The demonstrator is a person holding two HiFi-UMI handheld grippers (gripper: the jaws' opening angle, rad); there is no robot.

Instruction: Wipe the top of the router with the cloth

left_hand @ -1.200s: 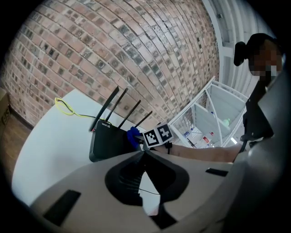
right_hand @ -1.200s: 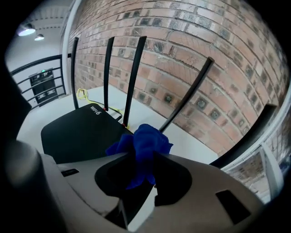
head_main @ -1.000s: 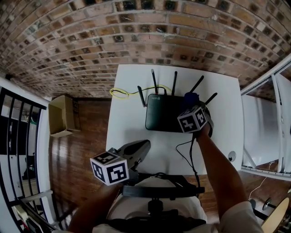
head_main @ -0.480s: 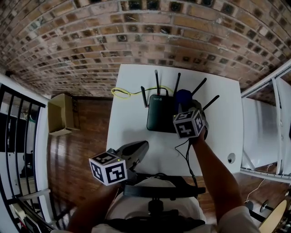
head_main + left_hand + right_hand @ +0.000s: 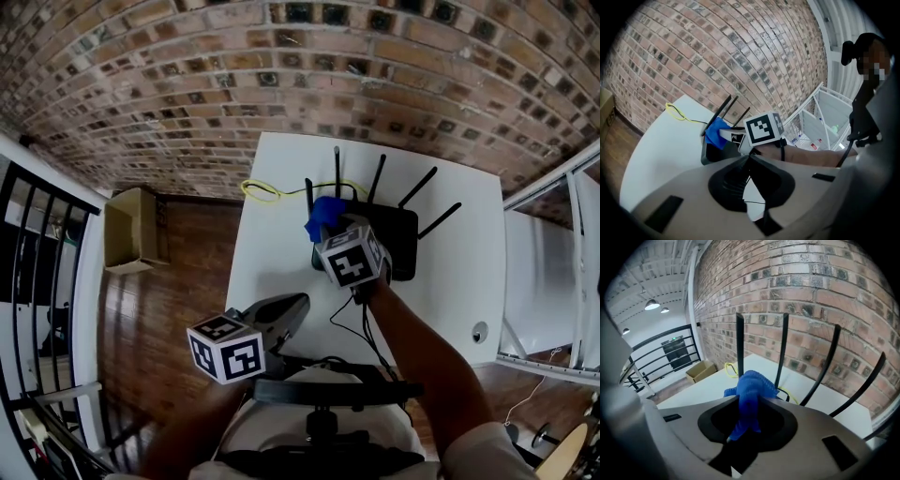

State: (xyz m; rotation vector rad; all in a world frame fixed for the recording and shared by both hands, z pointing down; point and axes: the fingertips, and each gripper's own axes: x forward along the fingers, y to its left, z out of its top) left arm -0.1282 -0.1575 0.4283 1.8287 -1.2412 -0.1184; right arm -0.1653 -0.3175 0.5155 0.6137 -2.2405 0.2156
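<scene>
A black router [image 5: 398, 246] with several upright antennas [image 5: 782, 348] lies at the back of the white table [image 5: 267, 253]. My right gripper [image 5: 332, 229] is shut on a bunched blue cloth [image 5: 323, 216], which sits over the router's left end. In the right gripper view the cloth [image 5: 752, 385] hangs pinched between the jaws of that gripper [image 5: 749, 405]. My left gripper [image 5: 296, 306] hovers shut with nothing in it near the table's front edge. In the left gripper view the cloth [image 5: 715, 133] shows on the router [image 5: 711, 153], beyond the left gripper [image 5: 750, 157].
A yellow cable [image 5: 264, 192] loops behind the router's left side. A thin black cable [image 5: 352, 328] trails over the table front. A small white round disc [image 5: 480, 332] lies at the right. A cardboard box [image 5: 129, 232] stands on the wooden floor left of the table, beside black railings [image 5: 37, 272].
My right gripper has carried the blue cloth leftward across the router, from its right end to its left end. The left gripper has stayed where it was.
</scene>
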